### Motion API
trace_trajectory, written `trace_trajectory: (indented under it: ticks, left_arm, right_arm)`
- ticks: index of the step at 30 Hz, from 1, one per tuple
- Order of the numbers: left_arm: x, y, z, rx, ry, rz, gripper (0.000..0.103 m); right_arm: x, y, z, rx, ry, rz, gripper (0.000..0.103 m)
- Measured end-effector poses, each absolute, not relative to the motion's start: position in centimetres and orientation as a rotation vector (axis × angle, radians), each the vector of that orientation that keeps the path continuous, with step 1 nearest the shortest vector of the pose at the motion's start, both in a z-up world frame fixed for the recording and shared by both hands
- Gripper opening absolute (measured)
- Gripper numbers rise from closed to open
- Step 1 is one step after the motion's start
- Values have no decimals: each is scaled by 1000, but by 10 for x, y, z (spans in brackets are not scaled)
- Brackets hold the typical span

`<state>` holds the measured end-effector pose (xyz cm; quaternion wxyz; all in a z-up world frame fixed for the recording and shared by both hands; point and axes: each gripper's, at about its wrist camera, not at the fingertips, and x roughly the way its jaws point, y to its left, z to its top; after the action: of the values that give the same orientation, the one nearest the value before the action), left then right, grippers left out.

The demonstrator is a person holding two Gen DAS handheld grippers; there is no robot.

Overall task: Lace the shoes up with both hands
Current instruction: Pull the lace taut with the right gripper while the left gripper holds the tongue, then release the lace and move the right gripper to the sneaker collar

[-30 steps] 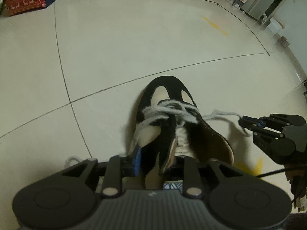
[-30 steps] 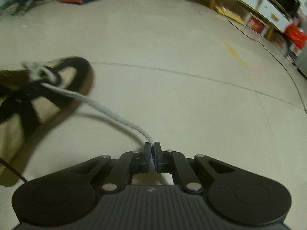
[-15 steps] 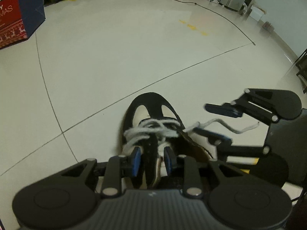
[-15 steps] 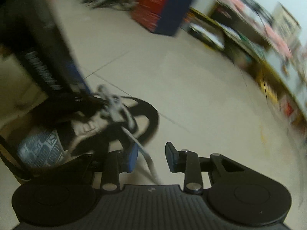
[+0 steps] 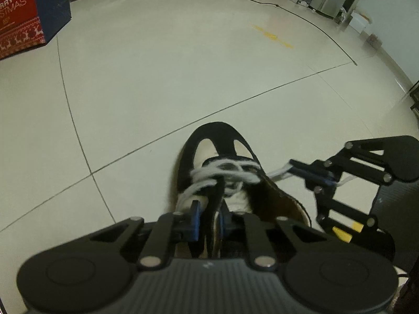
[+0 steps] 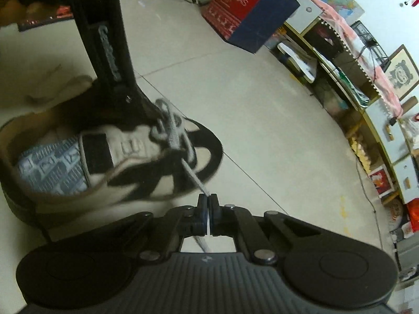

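A black and cream shoe (image 5: 222, 157) lies on the tiled floor with a white lace (image 5: 222, 172) crossed over its front. My left gripper (image 5: 209, 219) is over the shoe's opening. Its jaws are closing, and the black tongue (image 5: 213, 204) stands between the blue pads, pressed by them. My right gripper (image 5: 296, 166) sits to the right of the shoe, shut on the lace's free end. In the right wrist view the lace (image 6: 193, 178) runs taut from the shoe (image 6: 131, 157) into the shut right gripper (image 6: 207, 204), and a short tail hangs behind.
A red and navy Christmas box (image 5: 23, 18) stands at the far left, also seen as a box (image 6: 248, 7) in the right wrist view. A black cable (image 5: 314, 23) crosses the floor. Cluttered shelves (image 6: 340, 78) line the wall.
The right gripper opened, swung in close beside the shoe with a roll, and shut again on the lace nearer the eyelets. The left jaws narrowed onto the tongue.
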<state>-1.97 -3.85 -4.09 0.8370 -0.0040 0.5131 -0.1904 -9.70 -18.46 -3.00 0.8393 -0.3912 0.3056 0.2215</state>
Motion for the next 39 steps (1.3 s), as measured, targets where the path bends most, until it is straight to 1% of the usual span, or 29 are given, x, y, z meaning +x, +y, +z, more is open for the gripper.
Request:
trace_trajectory:
  ticks: [16, 21, 25, 30, 33, 34, 35, 36, 37, 39]
  left_arm:
    - [-17, -39, -47, -2, 1094, -397, 14]
    - [-17, -37, -48, -2, 1097, -397, 15]
    - [-18, -39, -46, 4, 1099, -399, 15]
    - [-18, -32, -45, -15, 1118, -409, 23]
    - [-19, -23, -42, -52, 1127, -419, 24]
    - [-20, -21, -40, -56, 1122, -424, 24]
    - [-21, -19, -38, -60, 1118, -429, 25]
    - [-22, -18, -36, -57, 1112, -438, 25]
    - [-23, -17, -33, -51, 1104, -459, 25]
    - [-23, -13, -28, -37, 1081, -509, 26]
  right_arm:
    - [-79, -259, -49, -745, 810, 205, 1]
    - [-76, -277, -58, -762, 861, 138, 1]
    - [-75, -289, -62, -684, 936, 109, 1]
    - [-77, -282, -73, -642, 1015, 156, 1]
    - [-77, -280, -75, -574, 1046, 177, 6]
    - [-77, -276, -74, -572, 1043, 197, 12]
    - [-78, -271, -73, -580, 1029, 216, 26]
    - [-80, -265, -71, -595, 1003, 238, 32]
    - [-81, -259, -68, -609, 984, 257, 35]
    - [-83, -247, -63, -617, 949, 296, 35]
